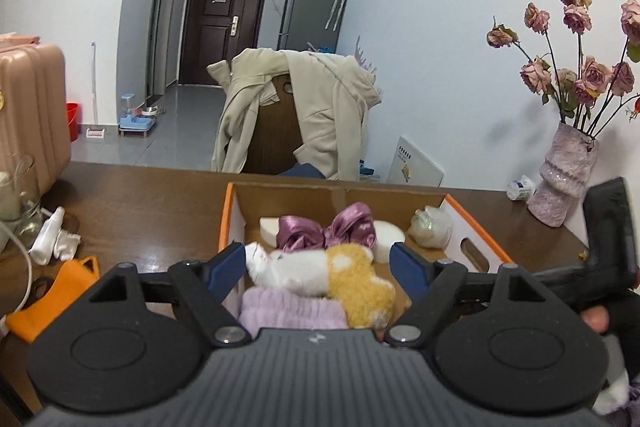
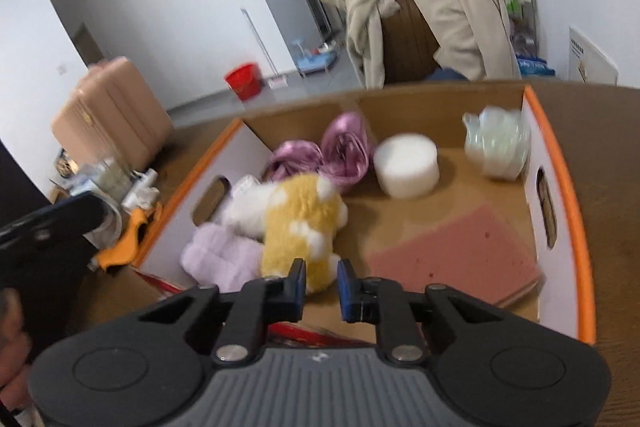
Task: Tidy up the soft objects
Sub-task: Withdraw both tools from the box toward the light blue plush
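An orange-rimmed cardboard box (image 1: 231, 211) (image 2: 576, 227) holds a yellow-and-white plush toy (image 1: 332, 271) (image 2: 300, 219), a lilac fuzzy cloth (image 1: 292, 311) (image 2: 220, 255), a purple satin bow (image 1: 328, 227) (image 2: 320, 151), a white foam disc (image 2: 408, 165), a pink sponge sheet (image 2: 452, 259) and a pale plastic bag (image 1: 430, 227) (image 2: 498, 143). My left gripper (image 1: 318, 269) is open wide above the plush and lilac cloth, holding nothing. My right gripper (image 2: 322, 287) has its fingers a narrow gap apart just short of the plush, empty.
The box sits on a brown table (image 1: 152, 195). An orange cloth (image 1: 52, 299), white bottle and glass jar lie at the left. A vase of dried roses (image 1: 568, 171) stands at the right. A chair draped with a beige coat (image 1: 312, 111) is beyond the table.
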The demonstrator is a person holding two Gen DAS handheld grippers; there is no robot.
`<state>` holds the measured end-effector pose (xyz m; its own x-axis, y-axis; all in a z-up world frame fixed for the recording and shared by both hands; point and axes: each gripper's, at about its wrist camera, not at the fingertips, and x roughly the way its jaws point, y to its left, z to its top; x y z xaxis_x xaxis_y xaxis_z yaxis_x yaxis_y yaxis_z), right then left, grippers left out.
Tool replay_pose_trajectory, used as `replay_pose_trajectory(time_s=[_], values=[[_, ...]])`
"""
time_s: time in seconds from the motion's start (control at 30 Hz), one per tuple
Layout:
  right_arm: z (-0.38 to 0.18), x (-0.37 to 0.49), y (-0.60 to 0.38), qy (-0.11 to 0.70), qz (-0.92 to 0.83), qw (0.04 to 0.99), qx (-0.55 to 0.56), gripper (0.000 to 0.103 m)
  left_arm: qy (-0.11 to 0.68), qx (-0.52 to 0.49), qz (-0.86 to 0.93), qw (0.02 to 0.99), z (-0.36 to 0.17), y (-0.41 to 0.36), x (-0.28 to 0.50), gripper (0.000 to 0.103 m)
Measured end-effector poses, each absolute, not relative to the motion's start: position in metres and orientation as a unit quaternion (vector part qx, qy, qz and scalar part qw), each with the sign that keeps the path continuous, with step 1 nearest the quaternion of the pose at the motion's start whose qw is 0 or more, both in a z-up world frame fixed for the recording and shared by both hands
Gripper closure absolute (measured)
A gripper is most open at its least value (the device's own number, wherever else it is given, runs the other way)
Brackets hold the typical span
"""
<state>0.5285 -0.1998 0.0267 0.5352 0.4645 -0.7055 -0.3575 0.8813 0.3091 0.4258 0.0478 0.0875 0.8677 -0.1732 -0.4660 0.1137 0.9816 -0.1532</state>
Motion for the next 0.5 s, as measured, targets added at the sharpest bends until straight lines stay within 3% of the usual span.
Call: replay_pose_trajectory(time_s=[0.1,0.17,0.23,0.3,0.5], values=[[0.017,0.538,-0.196,0.421,0.210,0.880,0.058,0.080,0.242,-0.051,-0.073,0.966,0.078,0.050,0.414,0.022],[0.014,0.541,-0.196,0.402,0.201,0.892,0.058,0.069,0.238,-0.042,-0.073,0.968,0.070,0.050,0.403,0.021],[0.015,0.540,-0.197,0.370,0.177,0.910,0.056,0.067,0.240,-0.050,-0.077,0.967,0.064,0.052,0.395,0.020],[0.017,0.537,-0.198,0.338,0.149,0.928,0.045,0.053,0.243,-0.062,-0.078,0.965,0.057,0.055,0.386,0.020],[0.049,0.504,-0.222,0.289,0.167,0.940,0.071,0.049,0.246,-0.065,-0.067,0.965,0.049,0.062,0.359,0.019]])
